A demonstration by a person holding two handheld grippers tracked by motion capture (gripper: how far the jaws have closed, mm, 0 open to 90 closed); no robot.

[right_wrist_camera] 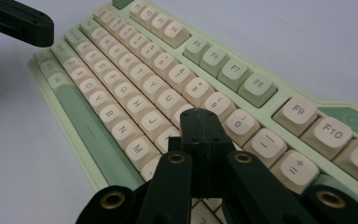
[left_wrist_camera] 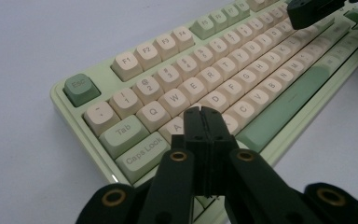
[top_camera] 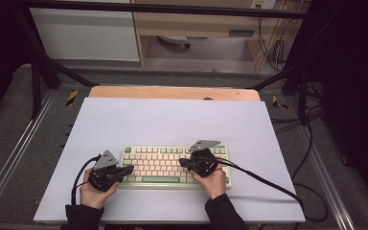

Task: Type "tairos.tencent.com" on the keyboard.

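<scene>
A pale green keyboard [top_camera: 175, 166] with cream and green keys lies on the white mat near the front of the table. My left gripper [top_camera: 130, 168] is shut and empty, its tip over the keyboard's left end; in the left gripper view the closed tip [left_wrist_camera: 202, 112] sits above the A and S keys of the keyboard [left_wrist_camera: 223, 74]. My right gripper [top_camera: 182, 162] is shut and empty, pointing left over the right half of the keys. In the right gripper view its tip [right_wrist_camera: 200, 114] hovers by the K and I keys of the keyboard [right_wrist_camera: 135, 79]. The other gripper's tip [right_wrist_camera: 25, 23] shows at the top left.
The white mat [top_camera: 172, 124] covers a wooden table [top_camera: 172, 92]. Black cables [top_camera: 268, 184] trail from both grippers across the mat's front. Black frame posts [top_camera: 36, 81] stand at the back corners, with cabinets beyond.
</scene>
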